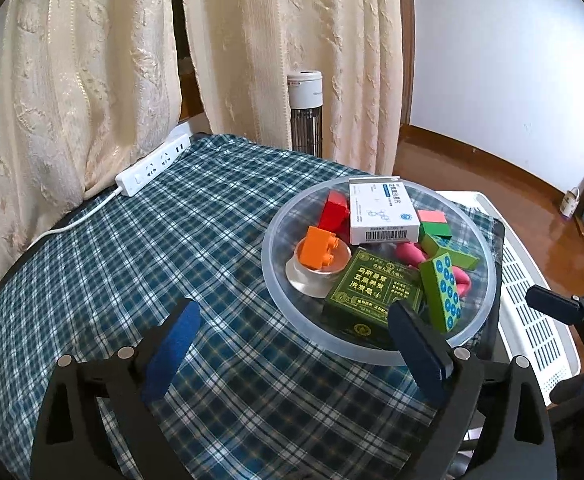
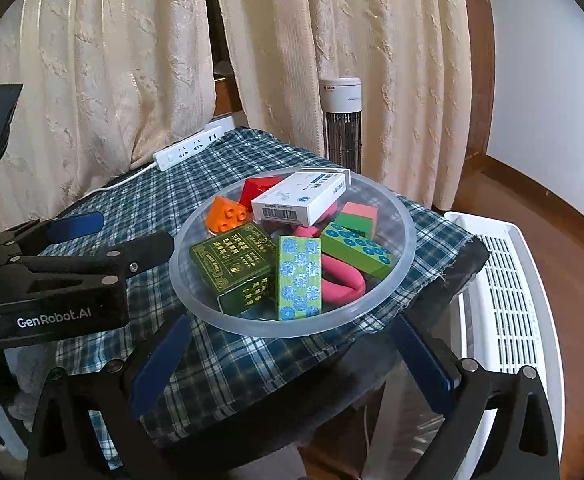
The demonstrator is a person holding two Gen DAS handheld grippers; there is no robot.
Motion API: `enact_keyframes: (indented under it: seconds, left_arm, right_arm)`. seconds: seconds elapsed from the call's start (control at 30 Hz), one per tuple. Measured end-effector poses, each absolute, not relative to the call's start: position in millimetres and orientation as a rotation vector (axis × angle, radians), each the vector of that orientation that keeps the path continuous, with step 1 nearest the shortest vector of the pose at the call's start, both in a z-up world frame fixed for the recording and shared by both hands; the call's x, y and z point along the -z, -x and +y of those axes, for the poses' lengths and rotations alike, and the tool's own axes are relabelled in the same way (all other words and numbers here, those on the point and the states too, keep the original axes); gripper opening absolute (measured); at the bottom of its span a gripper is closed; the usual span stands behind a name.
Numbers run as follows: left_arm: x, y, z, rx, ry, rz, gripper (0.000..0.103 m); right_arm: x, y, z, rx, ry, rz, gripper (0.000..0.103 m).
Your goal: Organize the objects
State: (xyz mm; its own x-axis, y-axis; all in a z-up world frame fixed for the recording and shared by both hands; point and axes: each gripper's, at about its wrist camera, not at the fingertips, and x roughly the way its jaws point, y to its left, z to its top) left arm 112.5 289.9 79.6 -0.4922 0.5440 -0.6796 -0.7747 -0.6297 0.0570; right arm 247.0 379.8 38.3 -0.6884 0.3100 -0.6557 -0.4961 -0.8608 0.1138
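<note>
Plaid cloth [image 1: 196,208] before cream curtains [image 1: 276,40]; both grippers' fingers wide, empty

Small table [image 1: 228,420] covered by a blue-and-white checked cloth [image 1: 212,248]. Directly on the cloth: a clear plastic bowl [image 1: 276,280] near the right edge, and a white power strip [image 1: 152,168] with its cord [image 1: 76,220] at the far left edge.

1. The bowl [image 2: 405,236] looks like translucent, smooth plastic with a soft sheen.
2. The checked cloth [image 1: 164,248] over the tabletop is woven, matt fabric, frayed at its right edge.
3. The white box [image 1: 383,210] and dark green box [image 2: 232,268] look like printed card, the green one with glossy gilt lettering.
4. The orange brick [image 1: 319,248] is glossy moulded plastic.
5. The curtains [image 1: 72,80] are textured cloth.
</note>
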Motion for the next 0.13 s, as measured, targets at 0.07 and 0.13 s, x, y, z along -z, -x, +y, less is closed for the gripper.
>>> enact_keyframes:
  seconds: [0.07, 0.13]
  left_arm:
    - [-78.8, -111.2, 289.0, -2.142, 0.823, 0.457, 0.096]
    - [-78.6, -109.9, 286.4, -2.149, 0.832, 0.456, 0.096]
  right_arm:
    - [-38.4, -246.6, 379.8, -2.512, 0.905, 0.400, 0.102]
    - [-39.2, -245.5, 378.4, -2.518, 0.905, 0.396, 0.102]
